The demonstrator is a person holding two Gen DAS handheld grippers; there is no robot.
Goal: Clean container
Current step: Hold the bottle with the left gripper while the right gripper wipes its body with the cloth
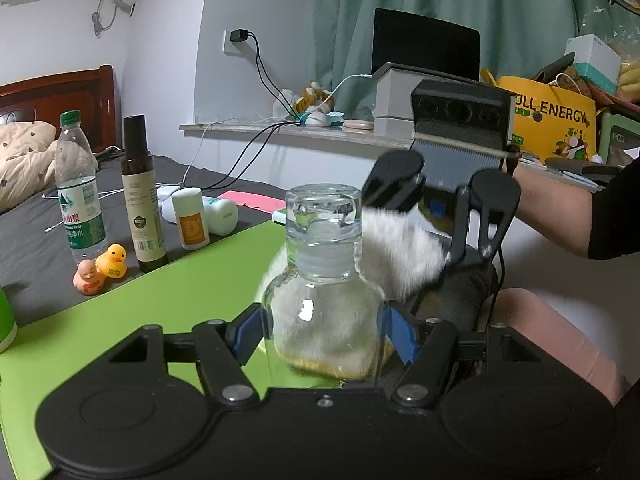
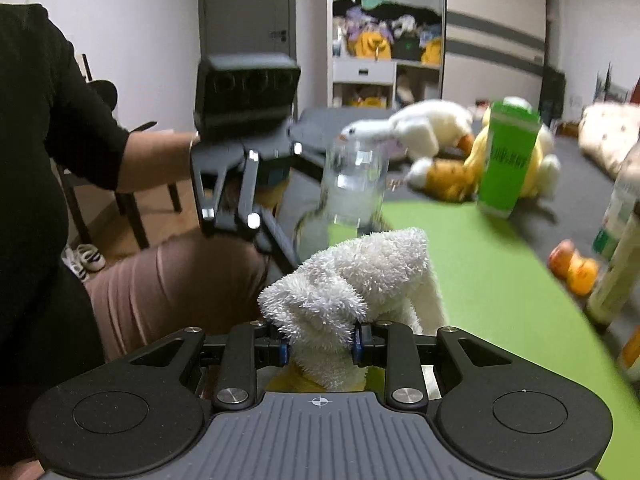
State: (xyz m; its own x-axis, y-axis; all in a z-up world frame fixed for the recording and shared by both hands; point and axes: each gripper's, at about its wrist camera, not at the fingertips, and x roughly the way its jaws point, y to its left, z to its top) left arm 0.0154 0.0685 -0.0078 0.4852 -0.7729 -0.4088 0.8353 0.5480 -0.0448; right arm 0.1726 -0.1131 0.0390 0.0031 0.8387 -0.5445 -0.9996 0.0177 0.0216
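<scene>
A clear glass bottle [image 1: 324, 280] with a glass lid stands upright, held between the blue pads of my left gripper [image 1: 324, 334] over a green mat [image 1: 168, 300]. My right gripper [image 2: 320, 346] is shut on a white fluffy cloth [image 2: 352, 280]. In the left wrist view the cloth [image 1: 400, 248] presses against the bottle's far right side, with the right gripper behind it. The bottle [image 2: 352, 188] shows blurred ahead of the cloth in the right wrist view.
On the left stand a water bottle [image 1: 78, 192], a dark bottle [image 1: 140, 196], a small white bottle [image 1: 190, 218] and two rubber ducks [image 1: 102, 268]. A green carton [image 2: 508, 160] and plush toys [image 2: 424, 132] lie beyond the mat. The person's leg [image 2: 172, 280] is beside the mat.
</scene>
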